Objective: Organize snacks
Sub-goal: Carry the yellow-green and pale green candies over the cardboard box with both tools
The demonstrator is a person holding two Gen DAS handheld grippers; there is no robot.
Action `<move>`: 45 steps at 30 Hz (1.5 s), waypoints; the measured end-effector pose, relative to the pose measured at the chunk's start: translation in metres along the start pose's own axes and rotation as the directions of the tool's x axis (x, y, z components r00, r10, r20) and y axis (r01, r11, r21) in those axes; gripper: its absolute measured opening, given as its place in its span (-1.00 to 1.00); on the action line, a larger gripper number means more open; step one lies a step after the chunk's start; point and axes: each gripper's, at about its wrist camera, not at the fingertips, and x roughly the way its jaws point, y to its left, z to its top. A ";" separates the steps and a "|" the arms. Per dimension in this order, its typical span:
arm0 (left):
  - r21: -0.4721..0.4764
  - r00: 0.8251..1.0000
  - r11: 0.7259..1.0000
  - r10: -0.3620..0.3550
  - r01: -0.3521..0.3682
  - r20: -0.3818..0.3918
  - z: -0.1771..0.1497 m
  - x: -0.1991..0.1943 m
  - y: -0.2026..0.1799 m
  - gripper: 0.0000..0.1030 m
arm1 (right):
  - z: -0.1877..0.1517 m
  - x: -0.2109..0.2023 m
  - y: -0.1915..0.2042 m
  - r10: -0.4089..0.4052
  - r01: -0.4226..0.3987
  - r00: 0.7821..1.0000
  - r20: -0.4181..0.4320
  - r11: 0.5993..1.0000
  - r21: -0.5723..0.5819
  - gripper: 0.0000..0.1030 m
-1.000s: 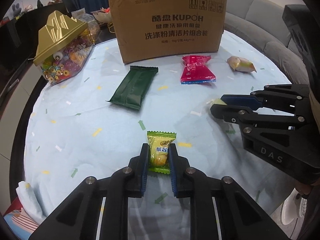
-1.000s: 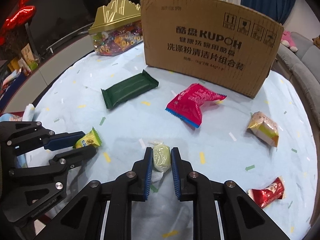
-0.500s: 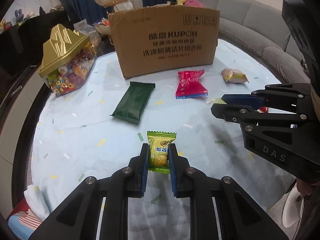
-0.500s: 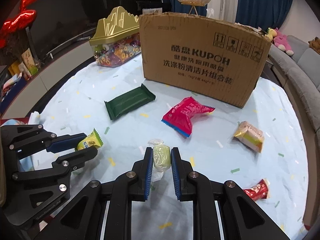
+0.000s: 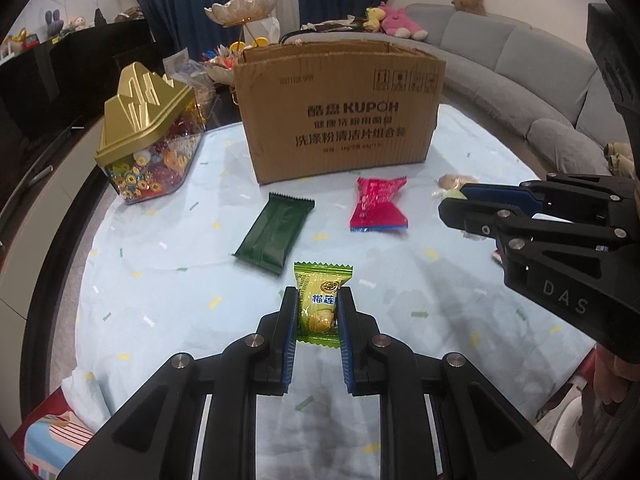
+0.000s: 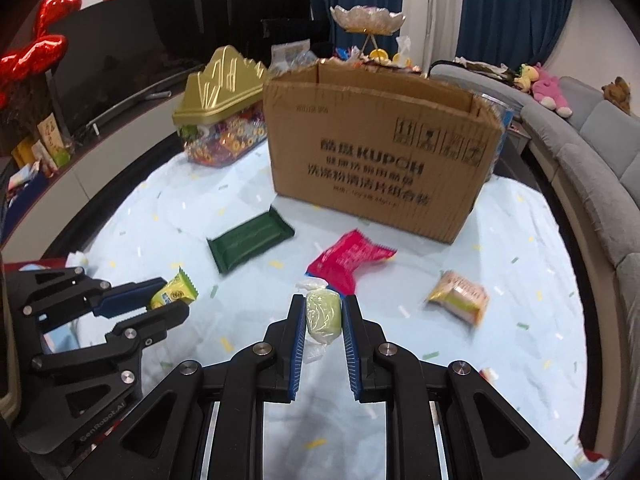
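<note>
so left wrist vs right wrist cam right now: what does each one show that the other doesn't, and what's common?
Only the left wrist view: the front of the yellow-green snack clamped in the left gripper.

Only the right wrist view: the whole pale green candy clamped in the right gripper, a red balloon, and the open top of the cardboard box.

Both: the box, the gold-lidded candy jar, the dark green packet, the red packet, the orange packet, the tablecloth, and each other's gripper.
</note>
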 end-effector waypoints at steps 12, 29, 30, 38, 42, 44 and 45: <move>-0.029 0.998 0.999 0.024 -0.023 0.050 0.040 -0.018 0.001 -0.62 | 0.034 -0.026 -0.016 -0.028 0.027 0.998 0.054 1.000 0.015 -0.62; -0.042 0.987 0.998 0.044 -0.038 0.157 0.121 -0.035 -0.001 -0.62 | 0.094 -0.053 -0.054 -0.091 0.081 0.985 0.144 0.994 0.074 -0.62; -0.046 0.986 0.998 0.043 -0.036 0.162 0.126 -0.035 -0.001 -0.62 | 0.098 -0.054 -0.057 -0.097 0.086 0.984 0.149 0.993 0.076 -0.62; -0.043 0.978 0.999 0.041 -0.033 0.203 0.163 -0.042 -0.004 -0.62 | 0.120 -0.063 -0.068 -0.117 0.104 0.976 0.185 0.991 0.079 -0.62; -0.040 0.975 0.999 0.041 -0.033 0.217 0.178 -0.042 -0.003 -0.62 | 0.132 -0.065 -0.072 -0.124 0.109 0.971 0.205 0.991 0.082 -0.62; -0.040 0.974 0.999 0.039 -0.031 0.224 0.186 -0.042 -0.002 -0.62 | 0.138 -0.066 -0.073 -0.126 0.111 0.969 0.214 0.990 0.082 -0.62; -0.041 0.973 0.999 0.039 -0.030 0.226 0.190 -0.042 -0.002 -0.62 | 0.141 -0.066 -0.073 -0.127 0.112 0.968 0.217 0.990 0.080 -0.62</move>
